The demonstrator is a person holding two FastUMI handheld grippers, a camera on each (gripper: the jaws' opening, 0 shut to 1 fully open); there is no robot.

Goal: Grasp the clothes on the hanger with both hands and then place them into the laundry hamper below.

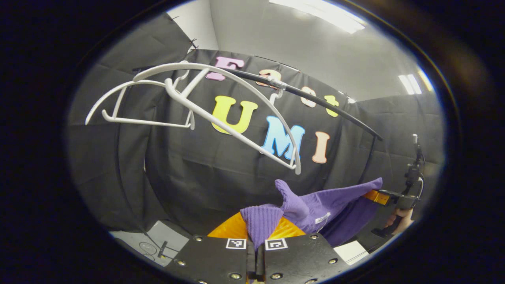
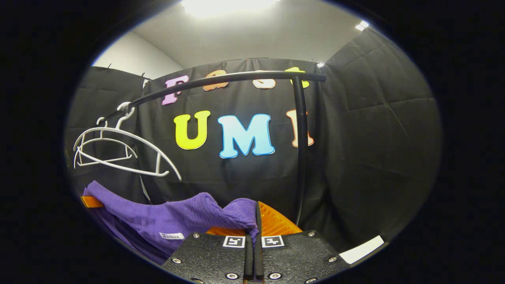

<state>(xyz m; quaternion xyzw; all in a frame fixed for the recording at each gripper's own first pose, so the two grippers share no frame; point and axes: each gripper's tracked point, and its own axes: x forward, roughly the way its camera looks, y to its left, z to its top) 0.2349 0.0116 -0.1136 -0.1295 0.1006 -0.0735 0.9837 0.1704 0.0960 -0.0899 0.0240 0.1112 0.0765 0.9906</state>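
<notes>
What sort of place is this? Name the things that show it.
Probably a cloth-walled recording booth set up as a laundry corner: a black clothes rail, white hangers, and a purple garment held by both grippers.

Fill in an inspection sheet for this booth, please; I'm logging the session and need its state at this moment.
Surface: pale floor patches low in the left gripper view; hamper not made out.
Job's things: purple garment off the hangers, stretched between both grippers; two white hangers bare on the black rail.
Clutter: small dark object on the floor, too small to identify.
Grippers: left gripper shut on the garment; right gripper shut on the garment's other end; a hand holds the right one.
Cables: thin line on the floor, possibly a cable.
Surroundings: black cloth walls, ceiling lights.
</notes>
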